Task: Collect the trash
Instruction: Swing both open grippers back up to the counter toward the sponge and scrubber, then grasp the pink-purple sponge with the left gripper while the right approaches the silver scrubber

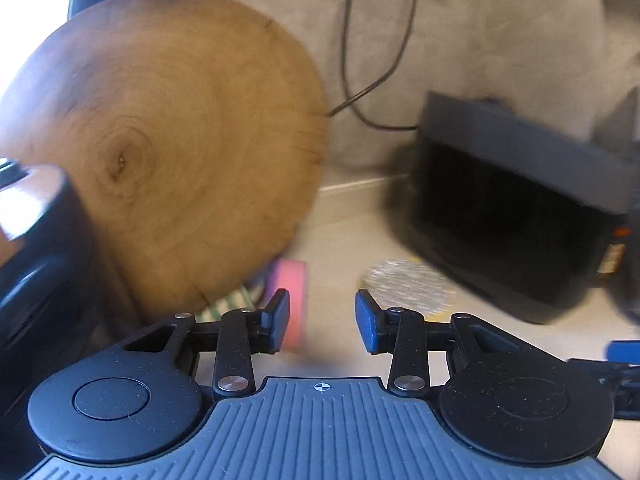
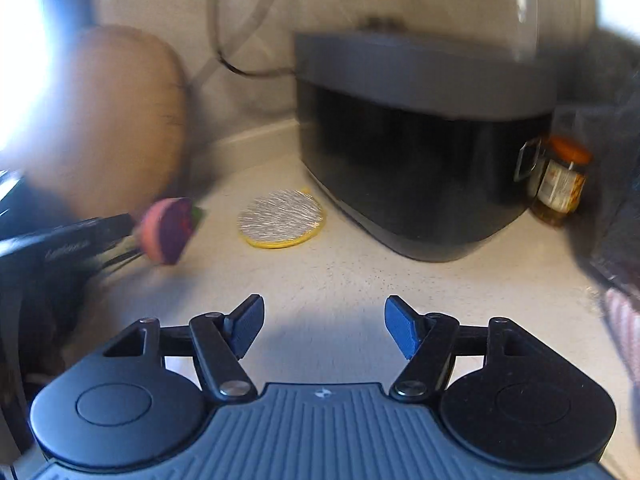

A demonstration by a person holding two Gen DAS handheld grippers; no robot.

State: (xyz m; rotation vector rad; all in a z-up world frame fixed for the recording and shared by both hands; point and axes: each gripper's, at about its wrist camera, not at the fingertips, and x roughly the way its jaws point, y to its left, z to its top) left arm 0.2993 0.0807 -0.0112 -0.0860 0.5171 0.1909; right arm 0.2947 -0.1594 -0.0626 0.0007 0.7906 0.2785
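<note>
My left gripper [image 1: 322, 317] is open above the pale counter with nothing between its blue pads. Just beyond its left finger a pink sponge [image 1: 294, 284] stands at the foot of a round wooden board [image 1: 160, 140]. A round silvery pad with a yellow rim [image 1: 408, 288] lies flat past its right finger. My right gripper [image 2: 325, 326] is open too, empty, over bare counter. Ahead of it lies the same silvery pad [image 2: 282, 220]; the sponge [image 2: 168, 236] shows blurred at the left, pink and purple with a green edge.
A black appliance with a grey lid [image 2: 420, 140] stands at the back right, a jar with an orange lid [image 2: 564, 180] beside it. A dark cable [image 1: 360, 60] hangs on the wall. A black object [image 1: 40, 248] crowds the left edge.
</note>
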